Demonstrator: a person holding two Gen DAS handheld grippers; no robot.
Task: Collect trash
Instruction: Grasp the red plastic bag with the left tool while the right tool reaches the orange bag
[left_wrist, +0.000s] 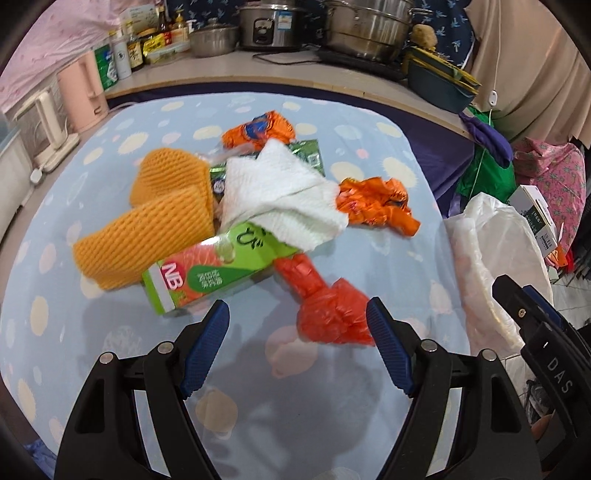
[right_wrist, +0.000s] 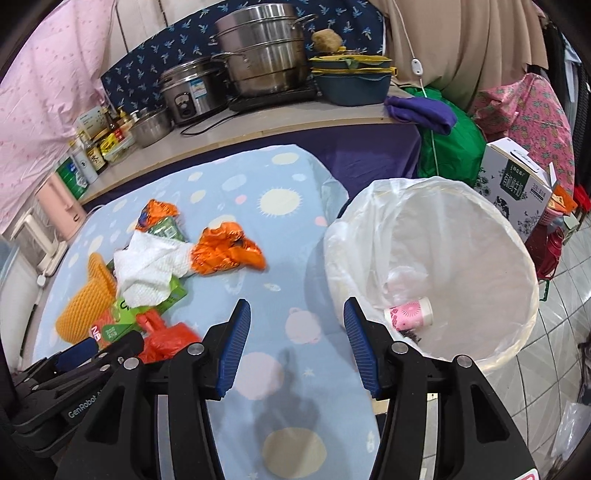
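Currently my left gripper (left_wrist: 297, 317) stands released, jaws wide and holding nothing, low over the table (left_wrist: 369, 110) with its blue spotted cloth. Working left to right through the litter pile ahead of it: two orange foam nets (left_wrist: 147, 225) lie side by side at the left edge of the heap. A green juice carton (left_wrist: 207, 273) lies flat just beside them, its near end close to my left blue finger (left_wrist: 207, 343). A white paper towel (left_wrist: 280, 195) is draped across the carton's far end and over a green foil wrapper (left_wrist: 308, 151). Behind that, an orange snack wrapper (left_wrist: 258, 127) sits at the far side of the pile. A red plastic bag (left_wrist: 325, 310), knotted and crumpled, lies beside the carton on its right; its bulk lies toward my right finger (left_wrist: 388, 350), though I cannot tell whether the pad touches it. A second crumpled orange wrapper (left_wrist: 376, 203) rests against the towel's right end.

Further right, my right gripper (right_wrist: 297, 317) is likewise released and empty, hovering over the table's right edge. The trash bin (right_wrist: 517, 240), lined with a white bag, stands right beside the table. Inside it lies a pink paper cup (right_wrist: 408, 312) on its side. A printed cardboard box (right_wrist: 517, 184) stands behind the bin.
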